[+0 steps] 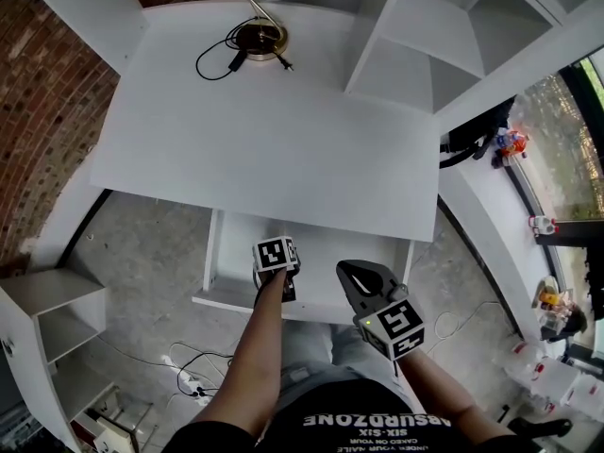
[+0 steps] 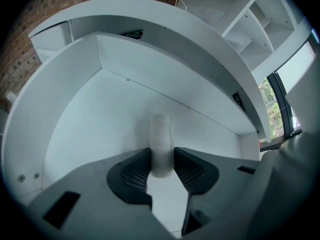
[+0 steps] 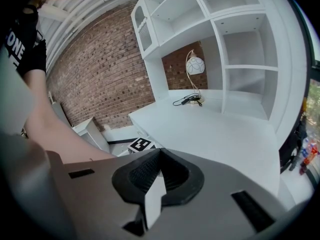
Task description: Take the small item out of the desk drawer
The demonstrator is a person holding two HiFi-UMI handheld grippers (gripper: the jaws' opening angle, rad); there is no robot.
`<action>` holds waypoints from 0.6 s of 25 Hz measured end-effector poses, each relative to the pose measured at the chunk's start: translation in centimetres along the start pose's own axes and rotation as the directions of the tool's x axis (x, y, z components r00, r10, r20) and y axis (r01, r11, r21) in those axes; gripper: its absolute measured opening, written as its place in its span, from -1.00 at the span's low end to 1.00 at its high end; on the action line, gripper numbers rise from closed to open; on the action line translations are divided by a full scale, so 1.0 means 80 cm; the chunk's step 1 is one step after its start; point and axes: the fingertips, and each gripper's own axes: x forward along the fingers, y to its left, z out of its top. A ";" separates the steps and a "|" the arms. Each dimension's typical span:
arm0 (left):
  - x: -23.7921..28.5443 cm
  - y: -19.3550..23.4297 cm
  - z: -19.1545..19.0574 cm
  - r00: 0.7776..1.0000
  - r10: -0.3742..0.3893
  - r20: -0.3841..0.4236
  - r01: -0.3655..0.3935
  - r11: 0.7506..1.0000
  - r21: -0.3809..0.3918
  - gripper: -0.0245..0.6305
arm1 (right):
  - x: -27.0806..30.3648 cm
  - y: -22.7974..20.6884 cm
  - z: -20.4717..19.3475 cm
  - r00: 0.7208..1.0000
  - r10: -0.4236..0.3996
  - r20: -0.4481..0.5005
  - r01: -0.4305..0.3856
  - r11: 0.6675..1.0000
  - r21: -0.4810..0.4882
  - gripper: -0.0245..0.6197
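The desk drawer stands pulled out under the white desk. My left gripper reaches down into it, its jaws hidden under the marker cube in the head view. In the left gripper view the gripper is shut on a small white cylindrical item, which stands up from between the pads over the bare drawer floor. My right gripper hovers just right of the left one, above the drawer's front. Its jaws are shut with nothing between them.
A lamp base with a black cable sits at the back of the desk. White shelving rises at the right. A low shelf unit and a power strip are on the floor at the left.
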 end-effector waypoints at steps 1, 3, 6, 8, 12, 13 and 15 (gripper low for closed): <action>0.000 0.000 -0.001 1.000 -0.004 0.000 0.004 1.000 0.003 -0.48 | 0.000 0.000 0.000 1.000 -0.001 0.002 0.001 1.000 0.003 -0.93; 0.001 -0.001 -0.001 1.000 -0.016 0.000 0.016 1.000 0.009 -0.48 | 0.002 0.001 -0.001 1.000 -0.003 0.003 0.003 1.000 0.008 -0.93; 0.001 0.000 0.000 0.999 -0.036 -0.001 0.036 0.999 0.015 -0.48 | 0.006 0.003 -0.002 1.000 -0.005 0.001 0.005 1.000 0.016 -0.93; 0.001 0.000 0.001 0.999 -0.047 -0.002 0.047 0.999 0.028 -0.48 | 0.009 0.004 -0.004 1.000 -0.009 0.001 0.009 1.000 0.023 -0.93; 0.002 -0.002 0.001 0.998 -0.070 -0.009 0.070 0.996 0.062 -0.49 | 0.010 0.005 -0.005 1.000 -0.022 0.008 0.022 0.999 0.038 -0.93; 0.002 -0.003 0.001 0.997 -0.074 -0.011 0.075 0.995 0.069 -0.49 | 0.011 0.005 -0.005 1.000 -0.025 0.010 0.025 0.999 0.039 -0.93; 0.002 -0.003 0.001 0.997 -0.079 -0.012 0.079 0.993 0.083 -0.49 | 0.012 0.006 -0.003 0.999 -0.029 0.013 0.029 0.999 0.040 -0.93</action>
